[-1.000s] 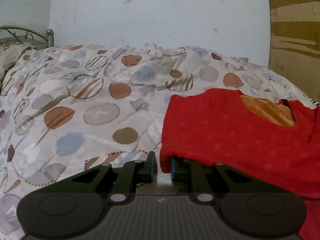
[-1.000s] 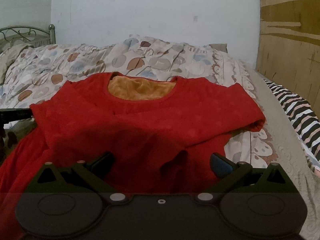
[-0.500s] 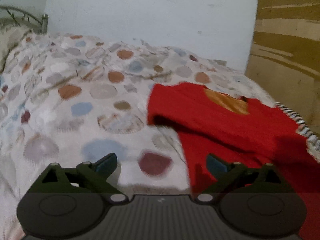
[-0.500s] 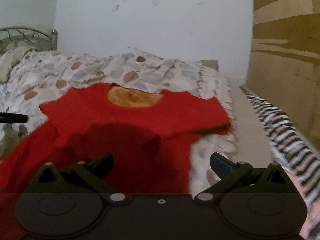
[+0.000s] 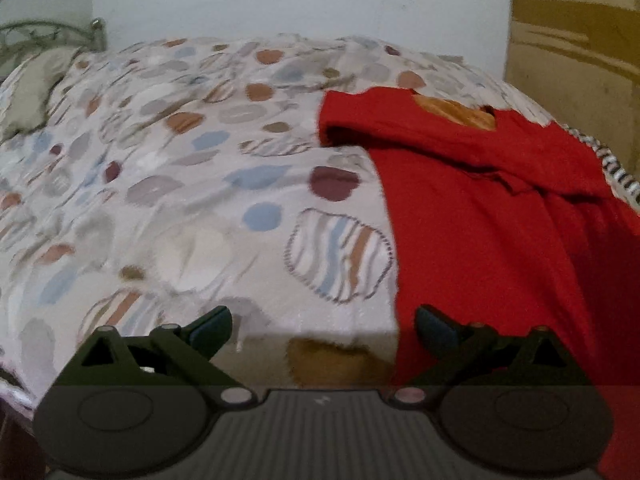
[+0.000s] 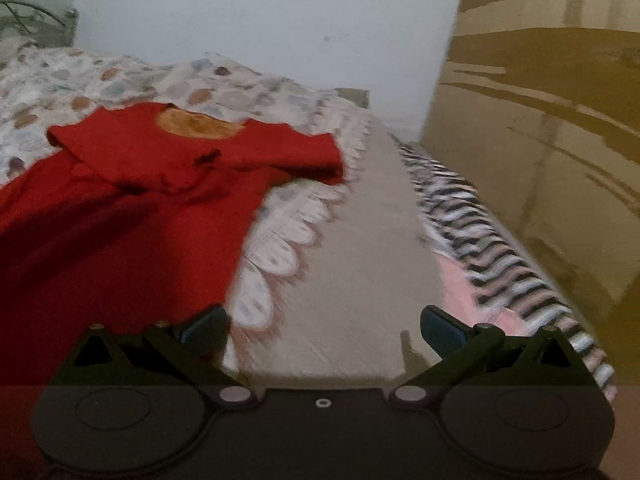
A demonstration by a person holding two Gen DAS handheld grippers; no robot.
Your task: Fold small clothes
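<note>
Only the right view shows the striped cloth [image 6: 500,248] at right. The red sweater [image 5: 472,216] lies on the bed [image 5: 180,184], neck toward the wall, long side running front to back. The left hand-held gripper [image 5: 324,326] and right hand-held gripper [image 6: 324,326] are both wide, holding nothing.

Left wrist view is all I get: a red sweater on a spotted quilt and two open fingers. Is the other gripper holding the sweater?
Observer: No. The right gripper is open and empty. The red sweater lies off to its left.
Operator: So what is in front of it?
Observer: A bare beige sheet, which runs along the side of the bed.
Operator: Where does the quilt stop?
Observer: The spotted quilt ends in a scalloped edge right beside that sheet.
Operator: And the sweater's far side?
Observer: It is folded in, and the folded corner lies close to the scalloped edge.
</note>
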